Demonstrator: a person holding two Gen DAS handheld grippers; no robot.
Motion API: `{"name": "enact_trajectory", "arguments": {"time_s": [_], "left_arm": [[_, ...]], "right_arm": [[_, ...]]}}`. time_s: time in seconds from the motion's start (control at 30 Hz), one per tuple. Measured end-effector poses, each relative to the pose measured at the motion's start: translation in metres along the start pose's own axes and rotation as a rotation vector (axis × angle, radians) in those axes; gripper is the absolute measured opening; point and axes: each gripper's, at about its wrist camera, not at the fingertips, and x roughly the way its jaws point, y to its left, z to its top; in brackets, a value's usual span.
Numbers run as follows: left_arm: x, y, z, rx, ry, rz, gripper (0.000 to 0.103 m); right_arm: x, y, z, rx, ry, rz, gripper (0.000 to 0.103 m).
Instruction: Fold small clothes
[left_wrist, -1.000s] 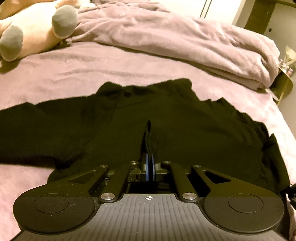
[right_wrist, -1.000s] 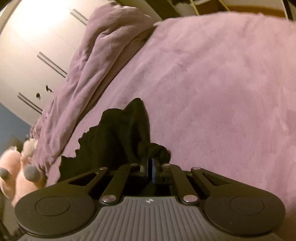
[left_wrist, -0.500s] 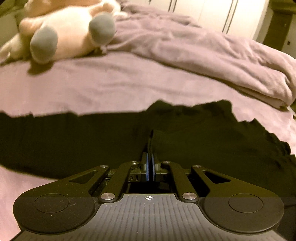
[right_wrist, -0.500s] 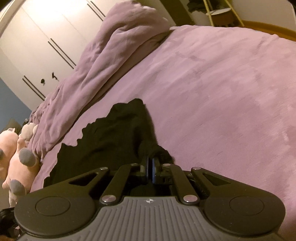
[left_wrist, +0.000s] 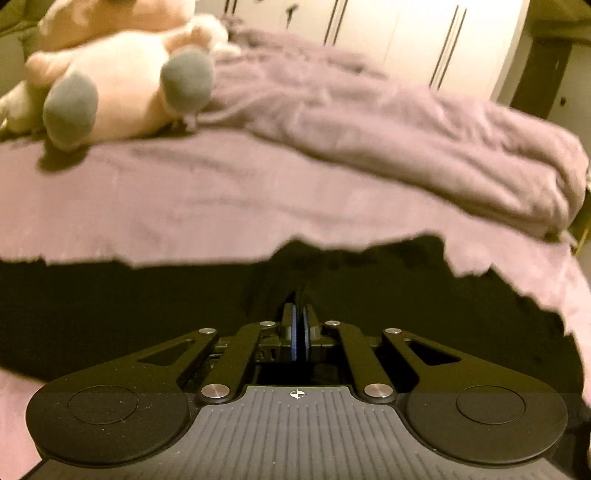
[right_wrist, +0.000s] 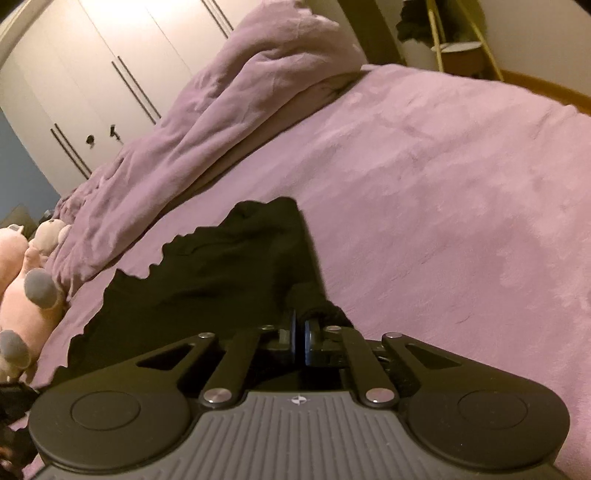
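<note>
Both grippers pinch a black garment on a purple bed.

Bare bedspread lies wide to its right; a rumpled duvet and a pink plush toy border the far side. The left gripper and right gripper each clamp dark, scallop-edged cloth, stretched flat between them.
</note>
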Motion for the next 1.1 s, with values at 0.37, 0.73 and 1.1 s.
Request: {"name": "enact_trajectory", "arguments": {"time_s": [0.37,0.73,1.1], "left_arm": [[0.017,0.013,-0.027,0.056,0.131,0.072,0.021],[-0.001,-0.024,-0.028,0.108,0.117,0.059,0.037],[0.021,-0.039,-0.042,0.162,0.138,0.082,0.041]], "right_arm": [[-0.005,0.000,-0.005,-0.042,0.027,-0.015,0.012],[-0.024,0.035,-0.001,-0.201,-0.015,0.020,0.029],[0.042,0.064,-0.012,-0.600,-0.012,-0.120,0.004]]}}
